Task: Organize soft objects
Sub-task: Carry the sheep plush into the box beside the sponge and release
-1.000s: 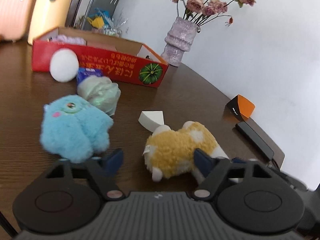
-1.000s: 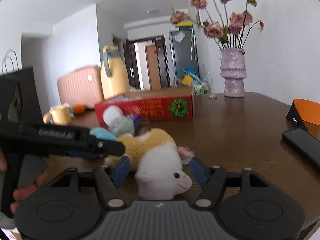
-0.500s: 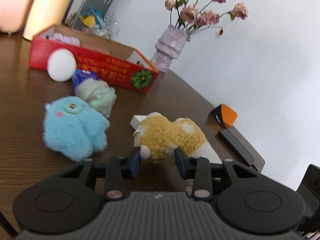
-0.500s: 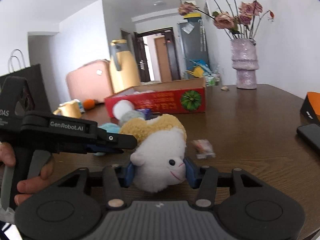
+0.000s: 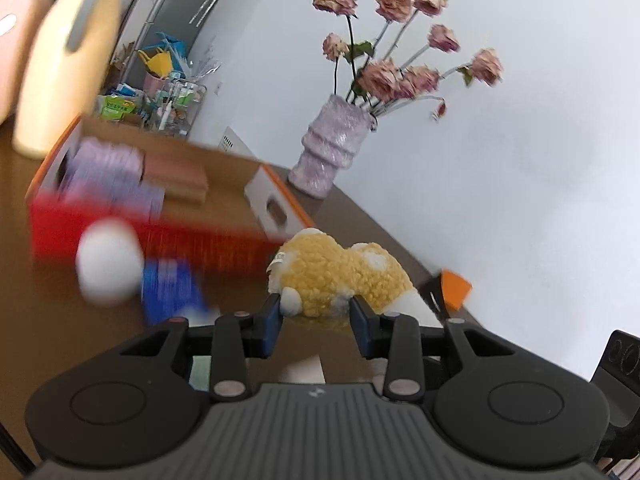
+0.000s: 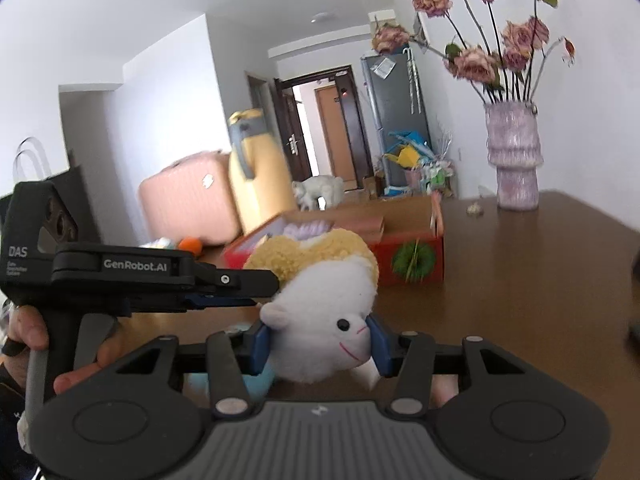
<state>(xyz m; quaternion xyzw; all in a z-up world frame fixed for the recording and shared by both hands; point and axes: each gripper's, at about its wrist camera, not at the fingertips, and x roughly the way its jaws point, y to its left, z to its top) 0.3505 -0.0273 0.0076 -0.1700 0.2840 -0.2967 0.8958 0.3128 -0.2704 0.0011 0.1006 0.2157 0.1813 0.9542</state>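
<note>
A plush sheep with a yellow woolly body [image 5: 340, 276] and white face [image 6: 324, 320] is held off the table by both grippers. My left gripper [image 5: 316, 316] is shut on its yellow rear end. My right gripper [image 6: 318, 342] is shut on its white head. The left gripper also shows in the right wrist view [image 6: 224, 292], reaching in from the left. A red cardboard box [image 5: 180, 240] stands beyond the sheep, open at the top, with a lilac soft item [image 5: 108, 176] inside. A white ball [image 5: 108, 264] and a blue item [image 5: 172, 288] lie in front of the box.
A lilac vase of dried roses [image 5: 332, 152] stands at the table's back edge by the wall. An orange and black object [image 5: 448, 292] lies at the right. A yellow jug [image 6: 260, 172] and a pink suitcase [image 6: 188, 196] stand behind the box.
Both grippers closed on the sheep and lifted it off the table, moving it toward the red box. The blue plush monster has dropped out of the left wrist view.
</note>
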